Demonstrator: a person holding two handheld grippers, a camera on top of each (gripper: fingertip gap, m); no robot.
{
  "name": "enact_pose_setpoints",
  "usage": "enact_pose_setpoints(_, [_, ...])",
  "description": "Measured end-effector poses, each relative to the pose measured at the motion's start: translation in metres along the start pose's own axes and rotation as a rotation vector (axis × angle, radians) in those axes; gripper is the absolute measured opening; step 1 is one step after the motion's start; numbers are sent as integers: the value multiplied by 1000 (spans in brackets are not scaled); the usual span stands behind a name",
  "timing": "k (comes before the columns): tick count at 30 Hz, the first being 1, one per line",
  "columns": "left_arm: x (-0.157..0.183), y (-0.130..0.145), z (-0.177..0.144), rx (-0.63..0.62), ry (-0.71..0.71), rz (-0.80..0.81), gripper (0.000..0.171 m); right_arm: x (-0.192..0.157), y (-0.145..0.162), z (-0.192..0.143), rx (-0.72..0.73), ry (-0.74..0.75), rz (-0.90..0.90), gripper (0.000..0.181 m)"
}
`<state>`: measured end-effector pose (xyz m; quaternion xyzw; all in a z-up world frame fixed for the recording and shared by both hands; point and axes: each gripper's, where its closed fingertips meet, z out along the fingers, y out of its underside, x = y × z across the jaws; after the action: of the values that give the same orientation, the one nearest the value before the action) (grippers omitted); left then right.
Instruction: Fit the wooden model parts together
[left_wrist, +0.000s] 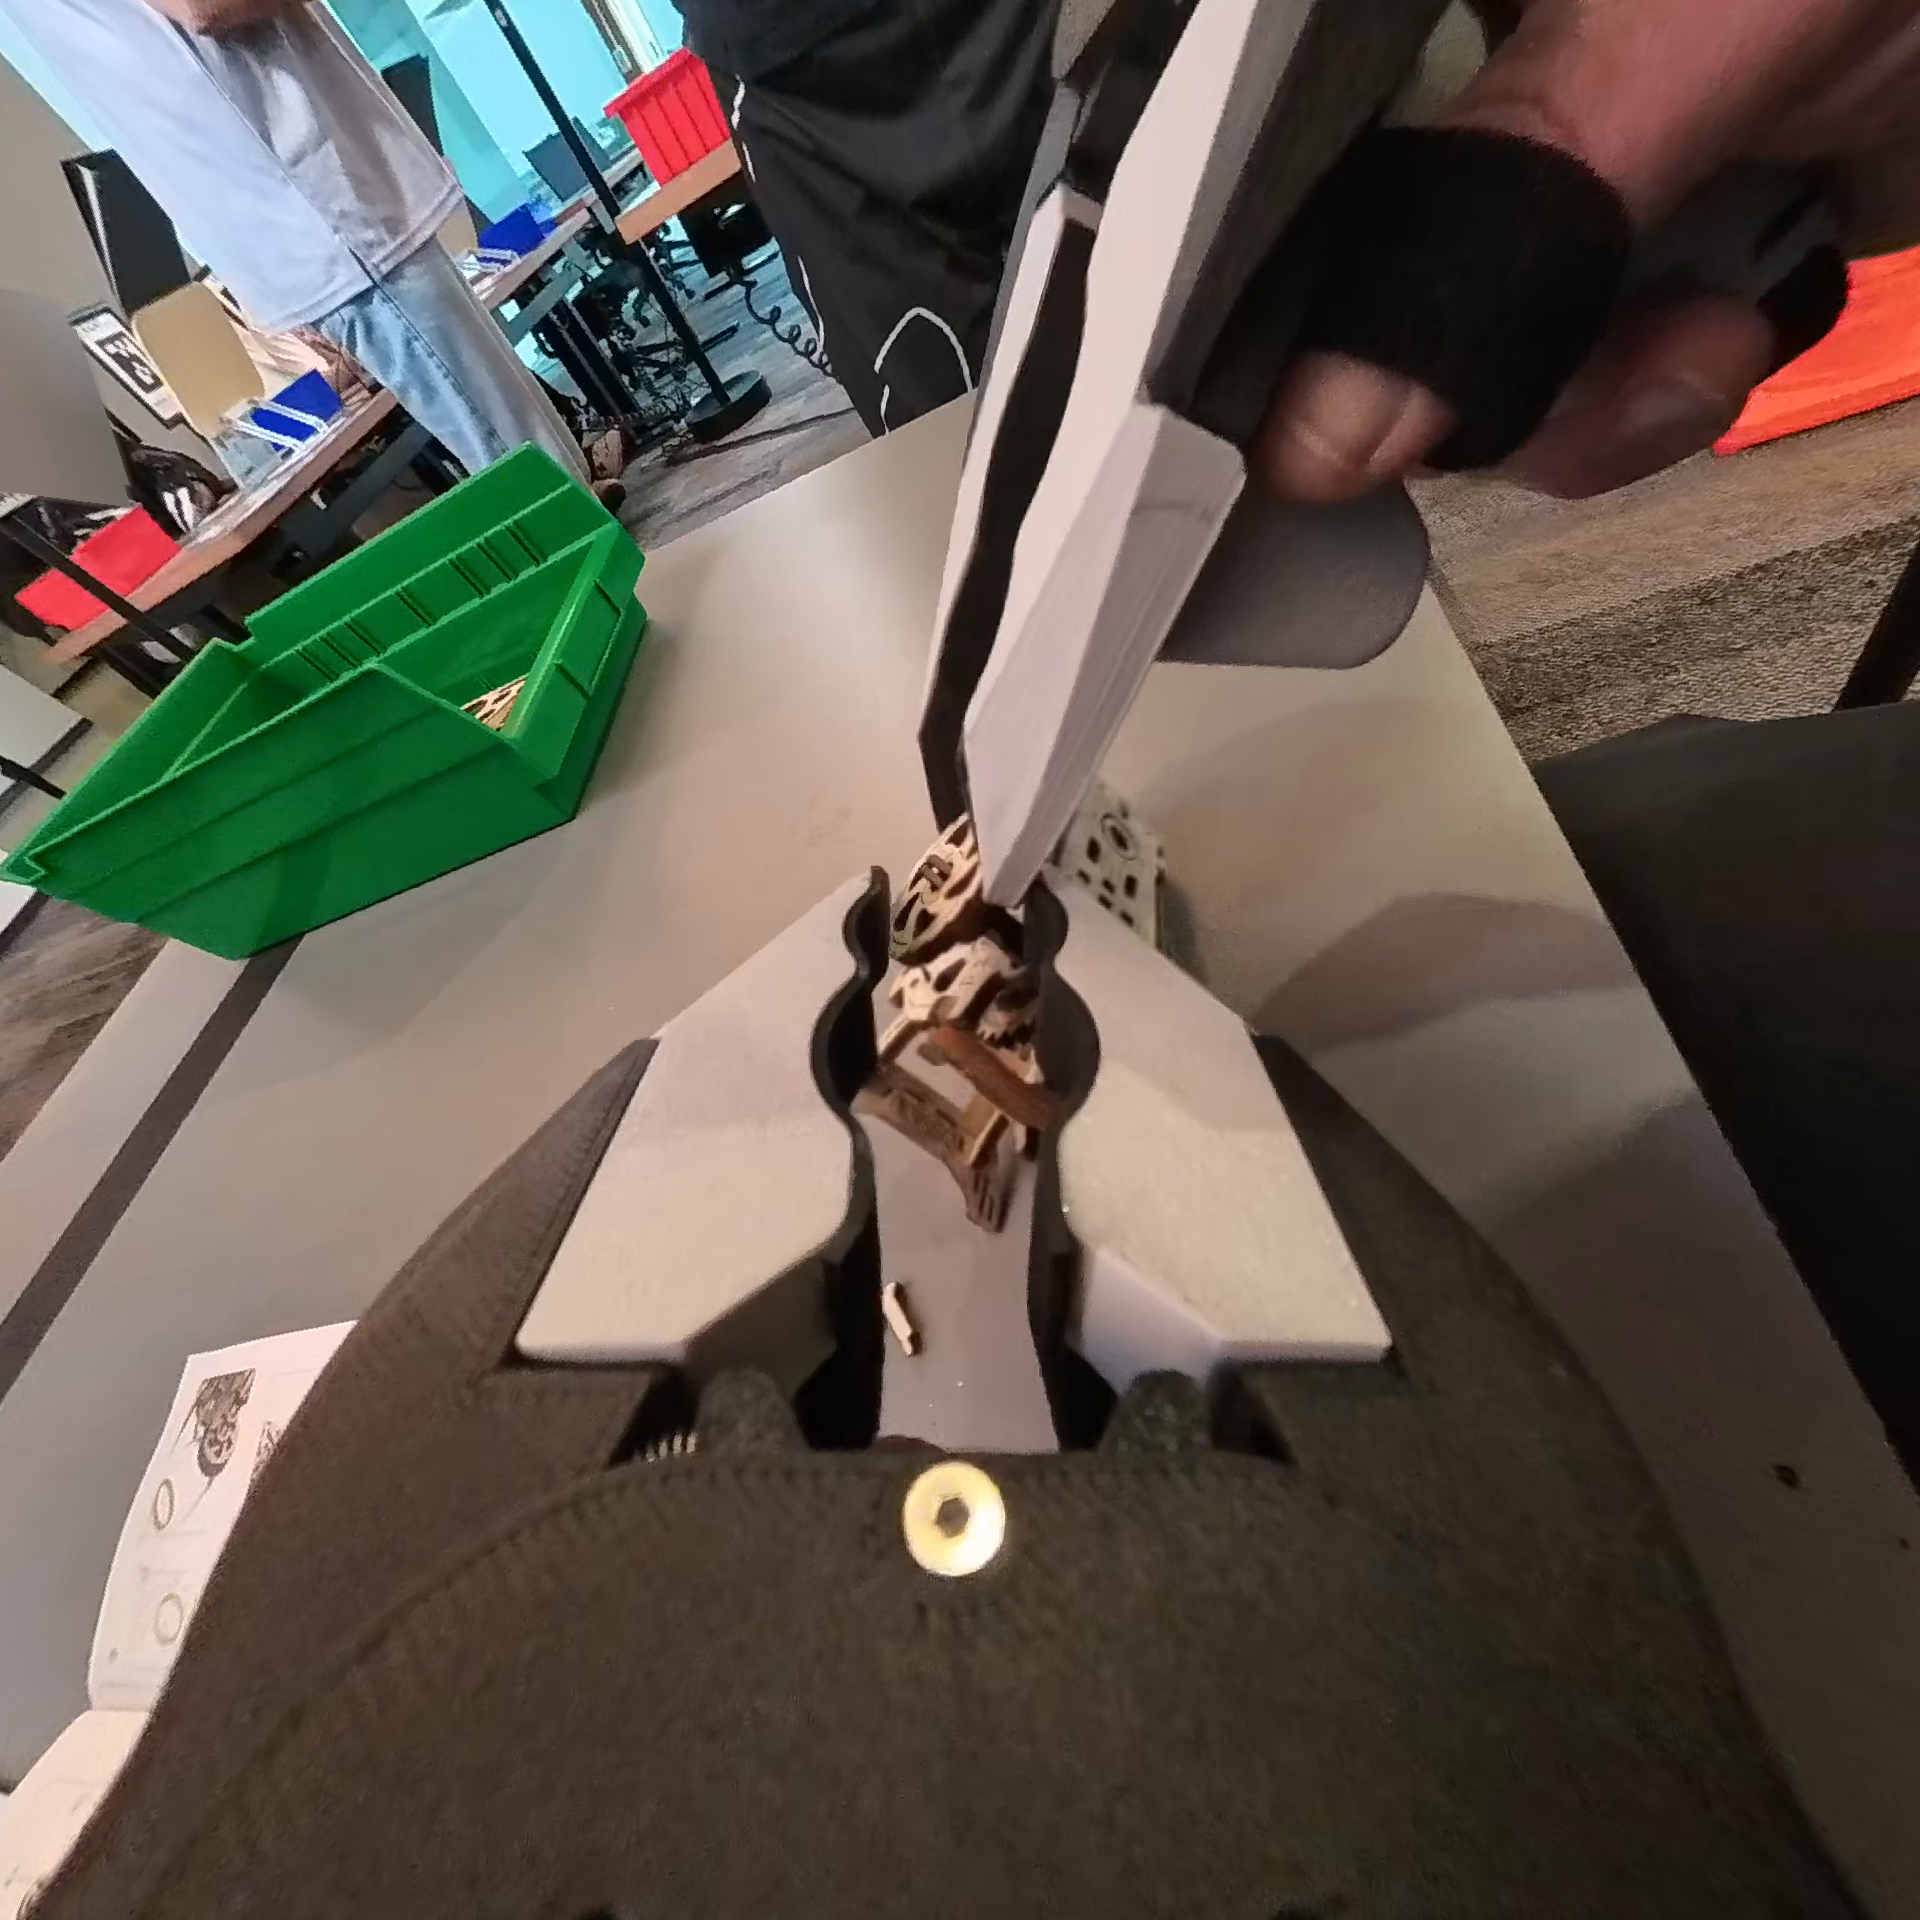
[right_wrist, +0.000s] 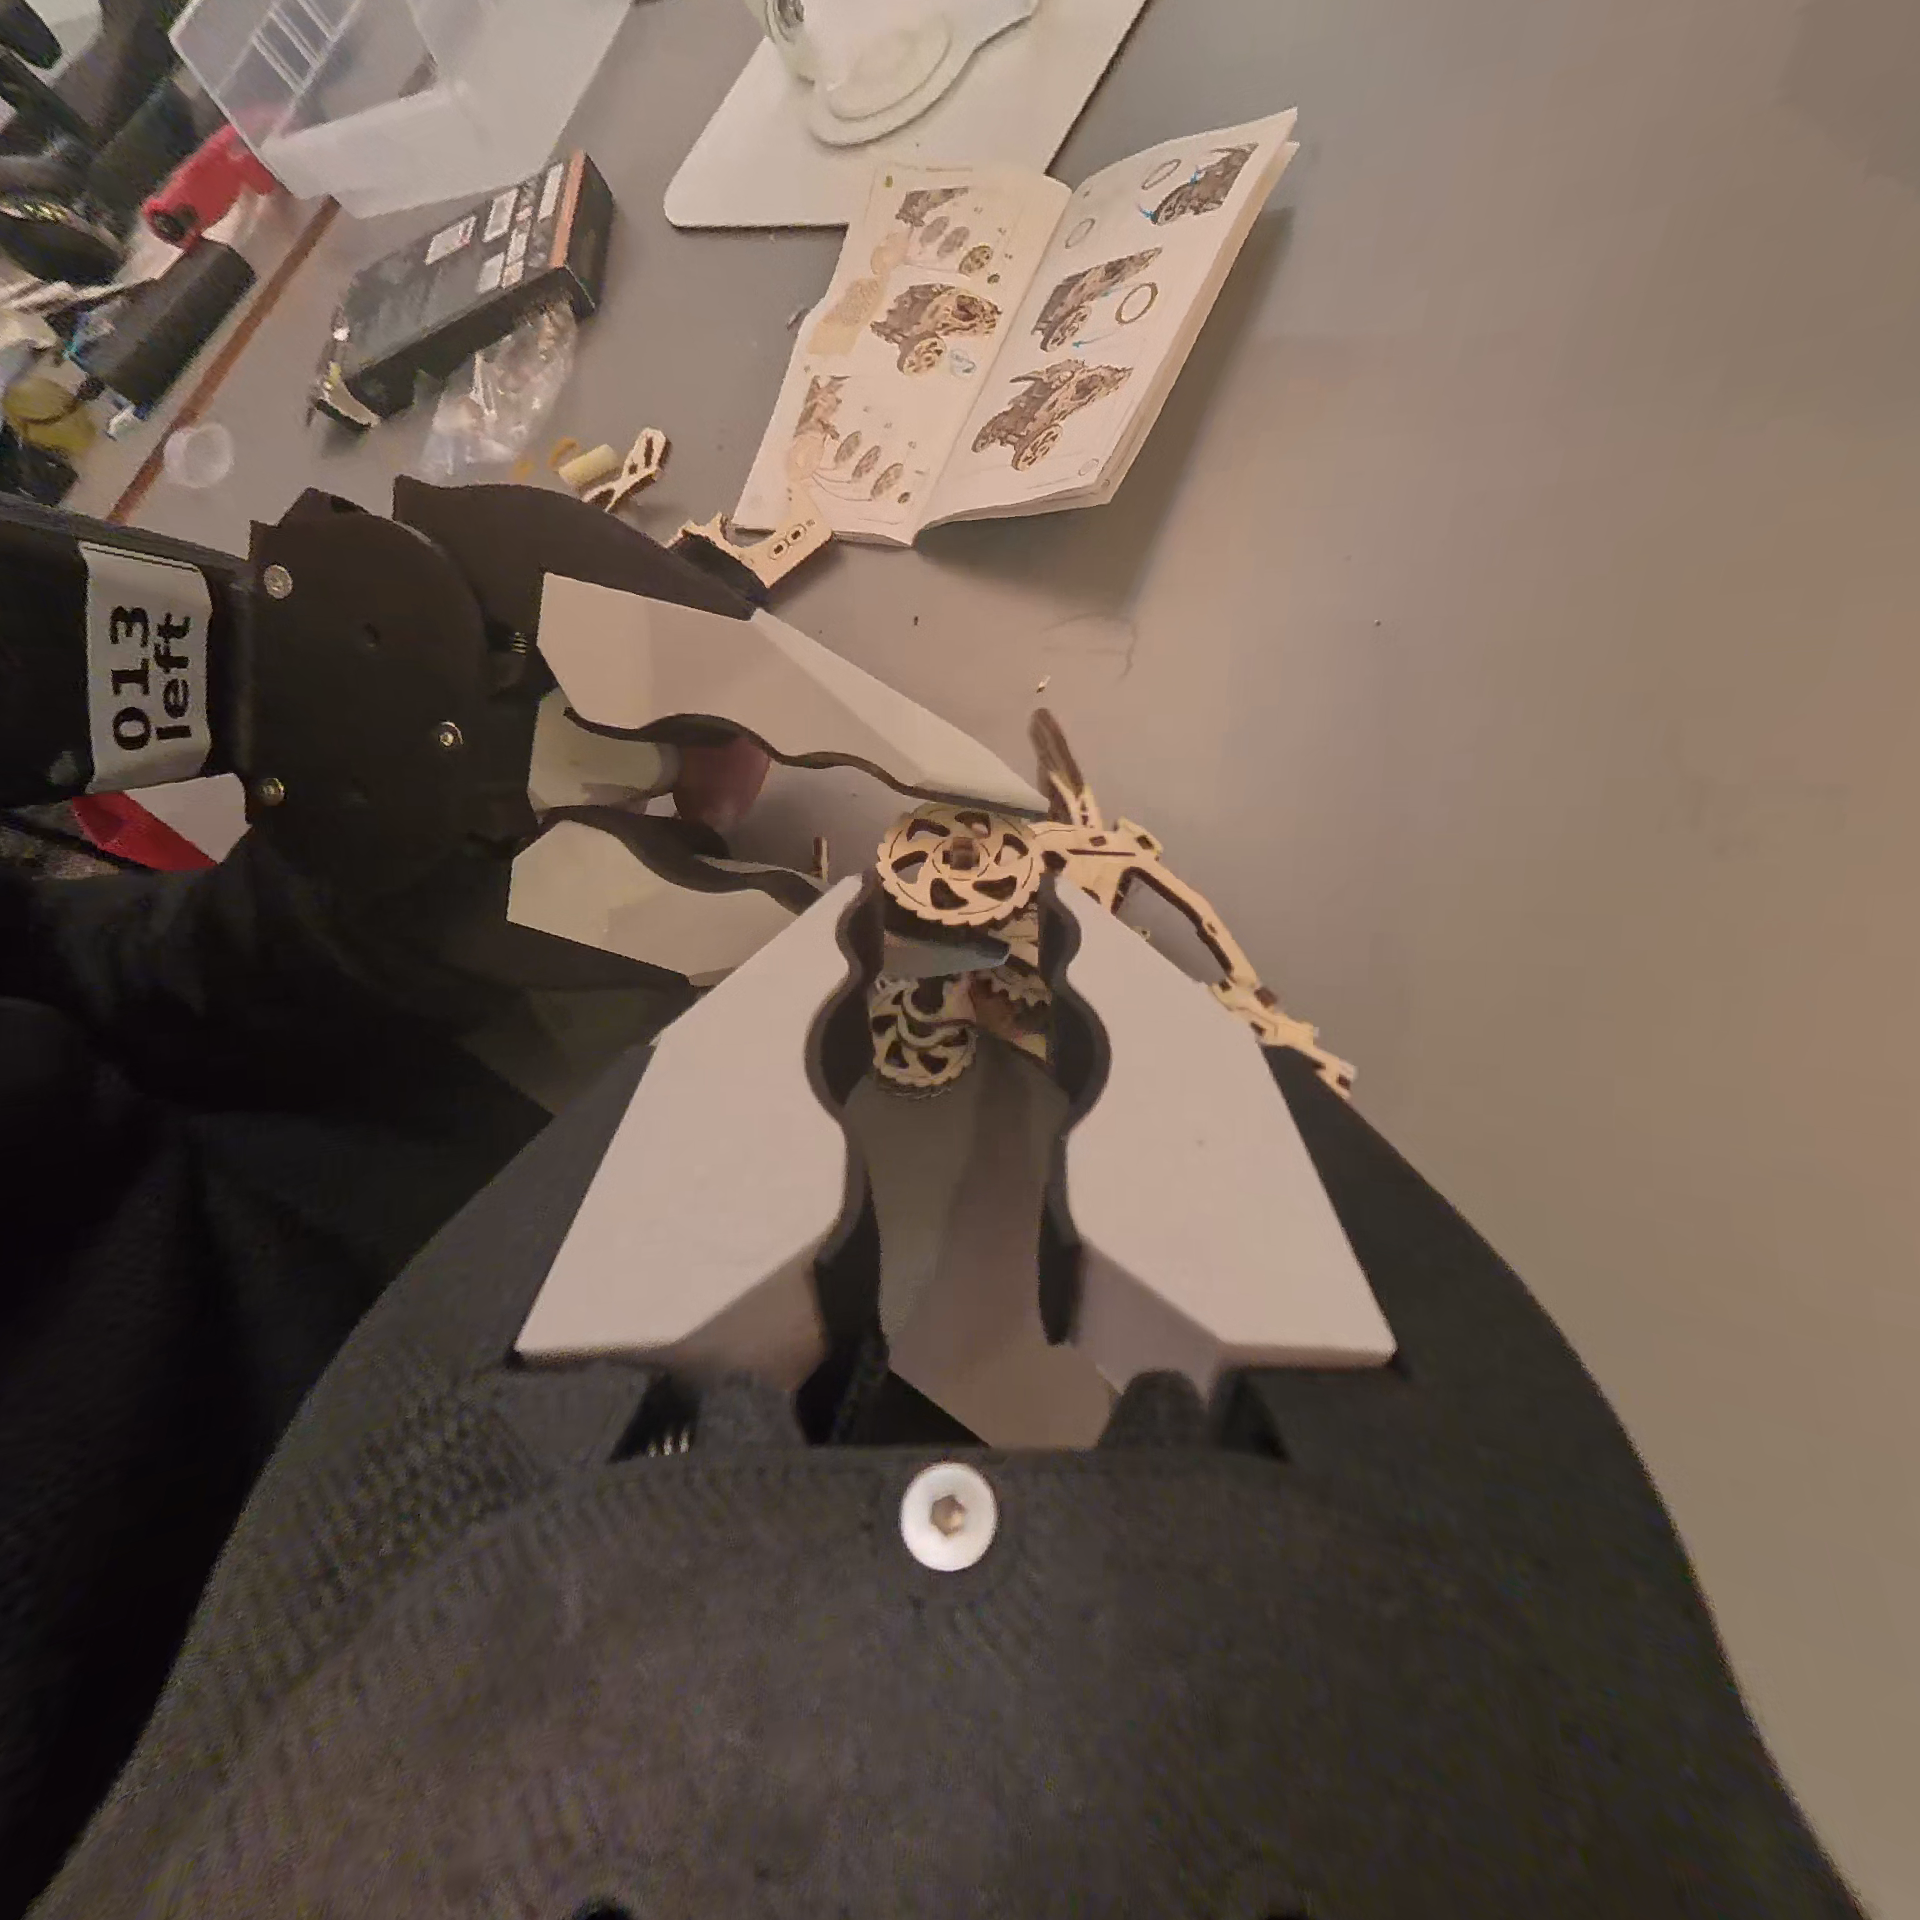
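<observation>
My left gripper (left_wrist: 958, 914) is shut on a small wooden model assembly (left_wrist: 961, 1049) of gears and frame pieces, held just above the grey table (left_wrist: 468, 1039). My right gripper (left_wrist: 971, 862) comes down from the upper right and is shut on a wooden spoked wheel (left_wrist: 935, 888) at the top of that assembly. In the right wrist view the wheel (right_wrist: 956, 862) sits at my right gripper's (right_wrist: 961, 906) tips, with gears (right_wrist: 920, 1039) behind it and a frame arm (right_wrist: 1195, 914) sticking out right. The left gripper's fingers (right_wrist: 779, 707) reach in from the left.
A green bin (left_wrist: 343, 727) stands far left. A small wooden peg (left_wrist: 902, 1320) lies under my left gripper. An open instruction booklet (right_wrist: 1039, 332), a black box (right_wrist: 468, 281), loose wooden pieces (right_wrist: 769, 540) and a clear tub (right_wrist: 343, 104) lie beyond. People stand past the table. Left and right tips are no more than a few centimetres apart. The small wooden peg (left_wrist: 902, 1320) is about 10 cm from my left fingertips.
</observation>
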<state>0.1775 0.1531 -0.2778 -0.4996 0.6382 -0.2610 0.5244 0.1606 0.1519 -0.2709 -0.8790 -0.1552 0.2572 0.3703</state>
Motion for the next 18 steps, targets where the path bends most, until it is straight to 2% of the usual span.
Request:
enact_pose_setpoints(11, [-1,3,2,-20,-12,20,23,-2,3,-7,-9,-45,0,25])
enact_pose_setpoints(12, [0,3,2,-19,-11,17,23,-3,-1,-9,11,-53,9,21])
enact_pose_setpoints(14, [0,2,2,-19,-12,21,23,-4,-10,-11,46,-65,3,1])
enact_pose_setpoints(18, [0,3,2,-21,-10,23,23,-2,-3,0,-5,-45,-34,0])
